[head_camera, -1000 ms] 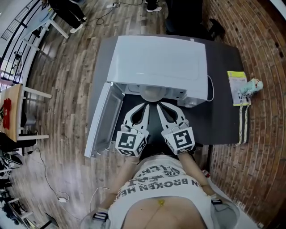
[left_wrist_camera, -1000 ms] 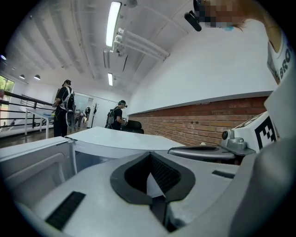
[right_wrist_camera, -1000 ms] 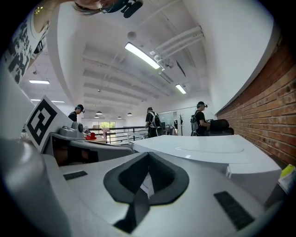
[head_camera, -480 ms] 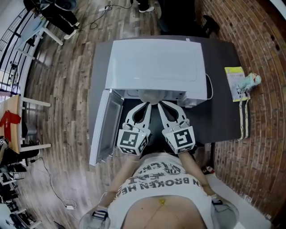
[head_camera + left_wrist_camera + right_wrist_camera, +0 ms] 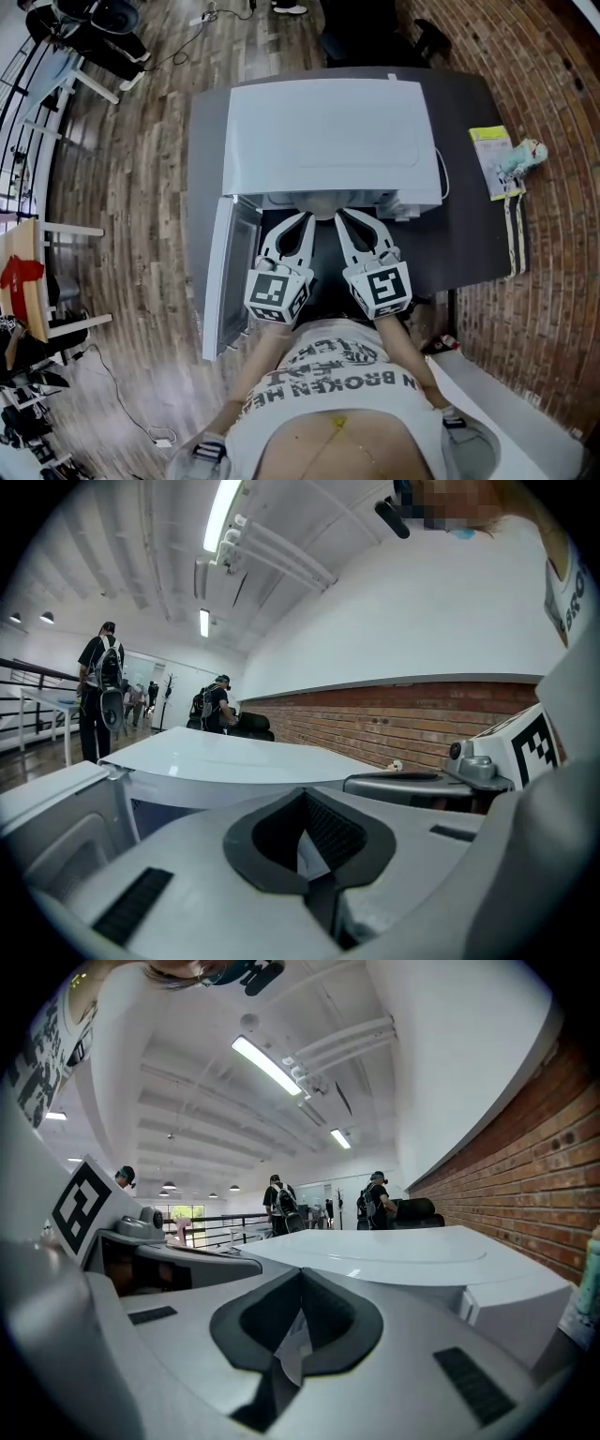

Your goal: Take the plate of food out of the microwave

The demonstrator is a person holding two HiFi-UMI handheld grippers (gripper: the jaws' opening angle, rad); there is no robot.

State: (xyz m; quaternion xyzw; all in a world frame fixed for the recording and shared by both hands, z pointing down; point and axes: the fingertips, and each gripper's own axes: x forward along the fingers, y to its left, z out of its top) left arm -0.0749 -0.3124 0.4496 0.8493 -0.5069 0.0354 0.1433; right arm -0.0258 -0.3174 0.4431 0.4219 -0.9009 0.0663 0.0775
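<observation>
Dark counter (image 5: 469, 230) carries the open white microwave (image 5: 328, 131) mid-frame, at whose mouth left tongs (image 5: 304, 219) and right tongs (image 5: 340, 217) each clamp the pale plate (image 5: 323, 201).

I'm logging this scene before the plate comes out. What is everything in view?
white microwave oven: one, white, on the table, its door open leftward.
dark grey table: one, dark grey, under the microwave.
pale round plate: one, whitish, at the microwave's mouth; food unseen.
yellow-green packet: one, yellow-green, table's right edge.
small teal toy figure: one, teal, beside the packet.
people in dark clothes: several, dark, far across the room.
left gripper, right gripper: two, white, each shut on the plate's rim.
</observation>
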